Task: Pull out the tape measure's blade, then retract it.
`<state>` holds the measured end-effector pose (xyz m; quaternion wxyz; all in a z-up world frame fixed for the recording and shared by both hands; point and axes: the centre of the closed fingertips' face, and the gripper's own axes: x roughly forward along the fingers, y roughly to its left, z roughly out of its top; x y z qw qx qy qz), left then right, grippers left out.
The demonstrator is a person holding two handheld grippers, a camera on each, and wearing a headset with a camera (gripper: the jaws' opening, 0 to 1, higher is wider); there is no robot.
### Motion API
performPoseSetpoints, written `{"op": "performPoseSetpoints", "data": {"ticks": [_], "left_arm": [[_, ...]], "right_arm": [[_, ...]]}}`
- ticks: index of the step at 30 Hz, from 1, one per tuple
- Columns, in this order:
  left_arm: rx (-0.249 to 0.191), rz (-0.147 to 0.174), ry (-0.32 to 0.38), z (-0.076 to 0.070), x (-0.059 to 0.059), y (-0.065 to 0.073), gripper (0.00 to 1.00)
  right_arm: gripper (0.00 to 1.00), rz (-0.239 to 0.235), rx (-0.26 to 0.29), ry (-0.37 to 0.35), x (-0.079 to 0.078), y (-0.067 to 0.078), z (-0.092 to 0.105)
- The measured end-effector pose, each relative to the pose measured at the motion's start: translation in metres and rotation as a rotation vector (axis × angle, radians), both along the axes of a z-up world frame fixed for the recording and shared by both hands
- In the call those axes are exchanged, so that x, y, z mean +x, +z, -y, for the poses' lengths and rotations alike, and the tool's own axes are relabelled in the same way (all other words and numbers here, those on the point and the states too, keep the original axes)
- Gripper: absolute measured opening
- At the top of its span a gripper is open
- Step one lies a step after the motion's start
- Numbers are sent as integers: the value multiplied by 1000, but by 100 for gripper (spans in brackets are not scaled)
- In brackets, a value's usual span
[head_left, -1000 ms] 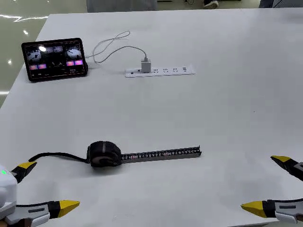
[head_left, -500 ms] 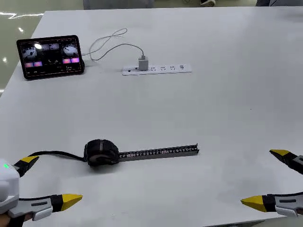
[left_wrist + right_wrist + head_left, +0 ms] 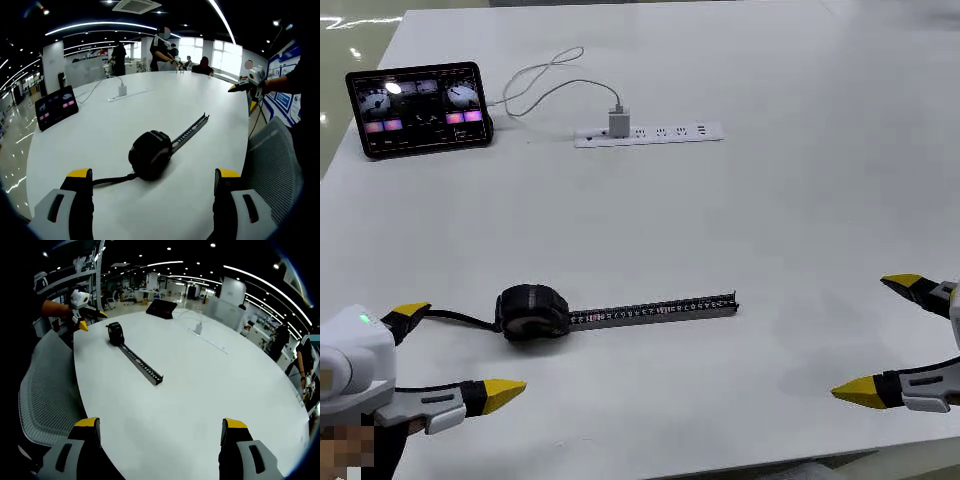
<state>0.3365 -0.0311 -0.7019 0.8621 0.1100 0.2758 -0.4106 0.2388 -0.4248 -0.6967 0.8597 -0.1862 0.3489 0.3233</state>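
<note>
Creeping toward the tape measure [image 3: 532, 312], the left gripper [image 3: 458, 350] is closer to it now than it was a second ago. Its jaws are wide apart and hold nothing. In the left gripper view the round black case sits just ahead, between the two yellow tips. The thin black strap [image 3: 455, 318] from the case runs toward the far tip.

The right gripper [image 3: 875, 337] is also spread wide and holds nothing. It stays off to the right, well apart from the end of the blade [image 3: 655, 310], about where it was before.

The tape measure lies flat on the white table [image 3: 720, 220], near the front edge. Its blade sticks out to the right and looks just as long as it did a second ago. Nothing is touching it.

So the blade is already out, but it has not gone back in yet. It looks like the left gripper is going for the case, to hold it steady. The grab has not happened yet.
</note>
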Motion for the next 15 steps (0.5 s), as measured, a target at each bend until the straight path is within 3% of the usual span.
{"op": "performPoseSetpoints", "data": {"ticks": [9,15], "left_arm": [[9,4,-10,10,2,3,99],[8,-11,48,15,4,-1,99]], "right_arm": [[99,-17,-27,42,6,8,4],[99,-20,-42,68,11,12,3]]}}
